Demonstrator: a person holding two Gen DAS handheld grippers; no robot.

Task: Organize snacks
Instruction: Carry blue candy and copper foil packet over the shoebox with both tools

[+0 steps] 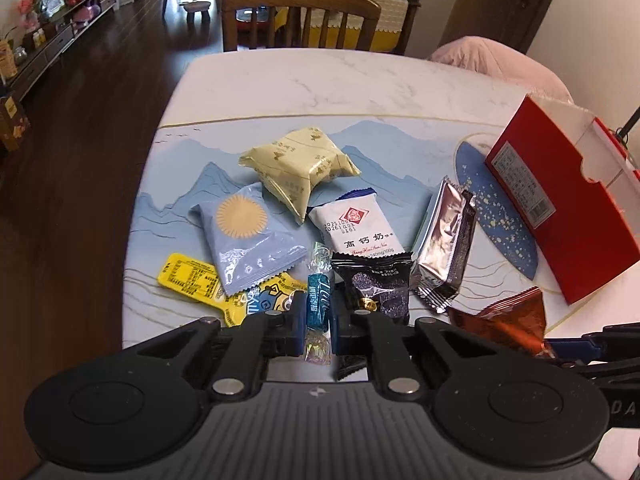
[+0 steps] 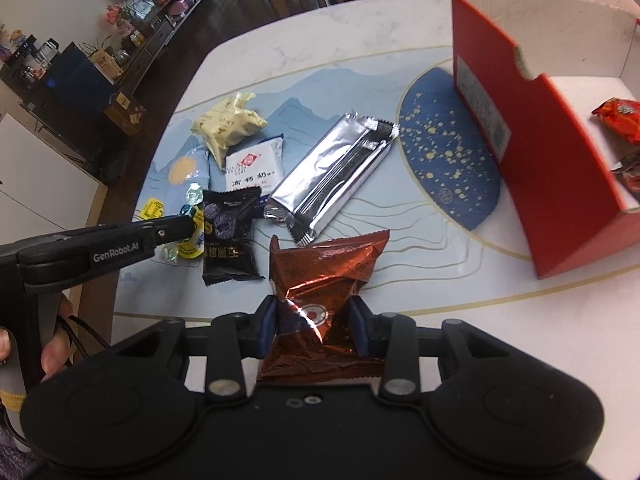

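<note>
I have both claws loaded, so I judge this to be the carry step of the sorting: two snacks picked, neither yet dropped in the box. My left claw (image 1: 318, 322) is clamped tight on a small teal twist-wrapped candy (image 1: 318, 308), which stands upright between the blue pads at about 6 o'clock in the left wrist view. My right claw (image 2: 314, 326) is closed on a crinkled copper-red foil packet (image 2: 324, 276), pinched at its waist, the pads denting the foil from both sides.

The red box (image 2: 560, 184) sits at 2 o'clock from the right claw, open on top, with a red-wrapped snack (image 2: 618, 120) already lying inside. The loose pile on the bench (image 1: 300, 80) waits near 11 o'clock in the right view: a silver foil bar (image 2: 332, 176), a black packet (image 2: 230, 236), a white milk-biscuit packet (image 2: 254, 168), a pale yellow packet (image 2: 228, 124), a blue packet with a sun on it (image 1: 248, 236) and a yellow sachet (image 1: 188, 284).

Next, I reckon, the right claw must lift the foil packet clear of the box's near wall, swing toward 2 o'clock and release over the white floor. The foil is slippery and puffy, so I would keep the squeeze firm until it is above the opening. The candy can follow after.
</note>
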